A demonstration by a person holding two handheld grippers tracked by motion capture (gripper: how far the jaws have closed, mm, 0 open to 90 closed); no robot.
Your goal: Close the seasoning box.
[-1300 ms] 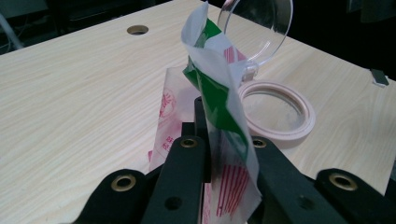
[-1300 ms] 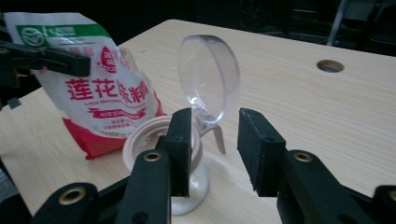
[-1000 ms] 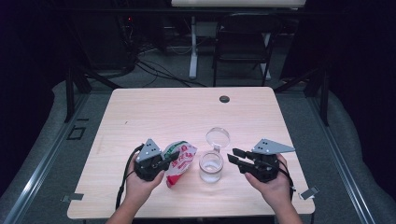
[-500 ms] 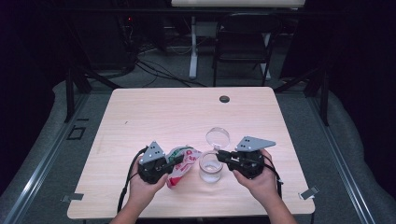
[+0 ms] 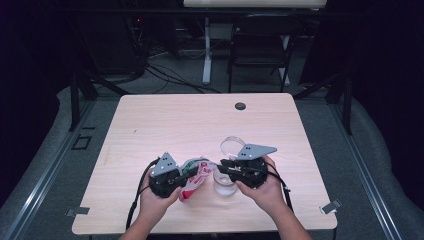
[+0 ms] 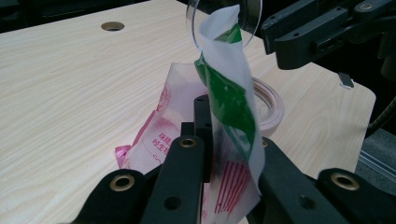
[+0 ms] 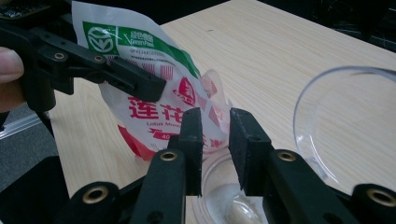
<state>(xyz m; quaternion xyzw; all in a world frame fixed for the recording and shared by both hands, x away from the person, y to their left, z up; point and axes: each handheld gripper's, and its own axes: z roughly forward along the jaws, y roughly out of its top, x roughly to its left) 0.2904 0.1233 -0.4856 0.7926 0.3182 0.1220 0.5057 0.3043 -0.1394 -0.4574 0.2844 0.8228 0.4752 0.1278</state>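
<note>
Two grippers meet low over the near half of the pale wood-grain surface [image 5: 165,125]: the left gripper [image 5: 181,172] has its fingers clamped tight on a red, white and green printed bag [image 5: 196,174], held up just left of a clear glass jar [image 5: 224,183] standing on the wood. The right gripper [image 5: 223,168] hovers over that jar, its fingers parted with nothing between them, having just been opening, and the jar's clear lid [image 5: 232,145] lies just behind. Beyond the far edge with its round dark grommet [image 5: 240,106], the room is dim, with a folding chair [image 5: 260,47], loose cables [image 5: 165,65] and grey floor [image 5: 360,165].
</note>
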